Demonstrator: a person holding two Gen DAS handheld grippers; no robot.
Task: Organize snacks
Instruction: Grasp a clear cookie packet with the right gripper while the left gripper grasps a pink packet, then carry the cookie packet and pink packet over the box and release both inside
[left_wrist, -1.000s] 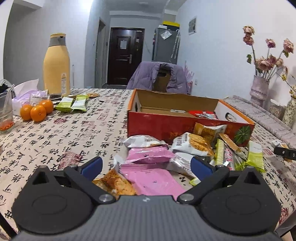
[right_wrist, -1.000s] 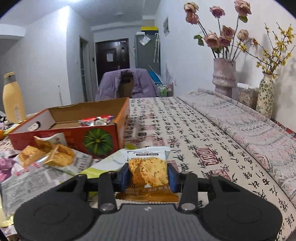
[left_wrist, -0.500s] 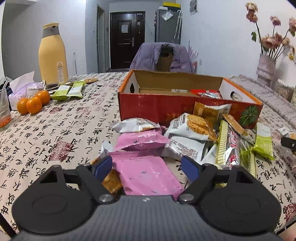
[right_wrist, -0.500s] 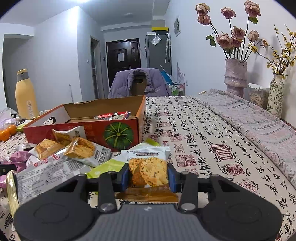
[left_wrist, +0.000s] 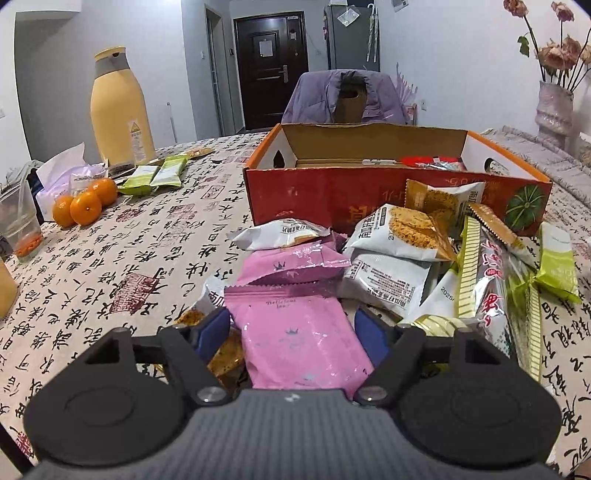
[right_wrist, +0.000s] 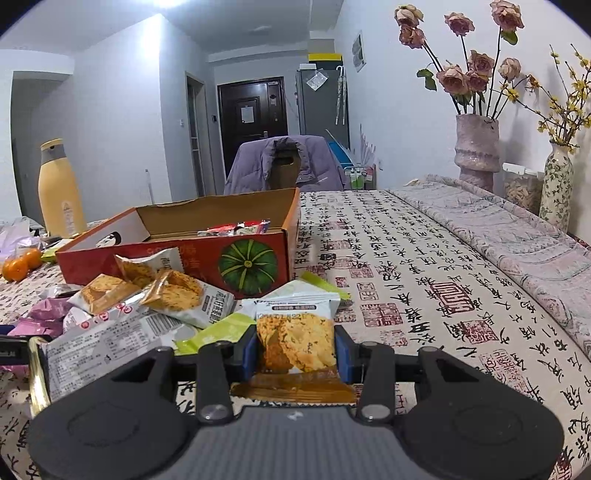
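Observation:
A red cardboard box (left_wrist: 391, 201) (right_wrist: 177, 258) stands open on the table with a few red packets inside. A pile of snack packets (left_wrist: 402, 251) (right_wrist: 147, 299) lies in front of it. My left gripper (left_wrist: 291, 325) has its blue pads on both sides of a pink packet (left_wrist: 295, 339) at the near edge of the pile, touching or nearly touching it. An orange packet lies under the left pad. My right gripper (right_wrist: 295, 350) is shut on a cracker packet (right_wrist: 295, 343) and holds it just above the tablecloth, right of the pile.
A tall yellow bottle (left_wrist: 120, 110) (right_wrist: 61, 192), tangerines (left_wrist: 83, 205), green packets (left_wrist: 157, 179) and a plastic cup (left_wrist: 18, 221) sit at the left. Vases with flowers (right_wrist: 476, 151) stand at the right. A chair with a purple jacket (left_wrist: 347, 98) is behind the box.
My left gripper has moved forward and down over the pink packet and its jaws have narrowed around it. My right gripper has lifted slightly with the cracker packet.

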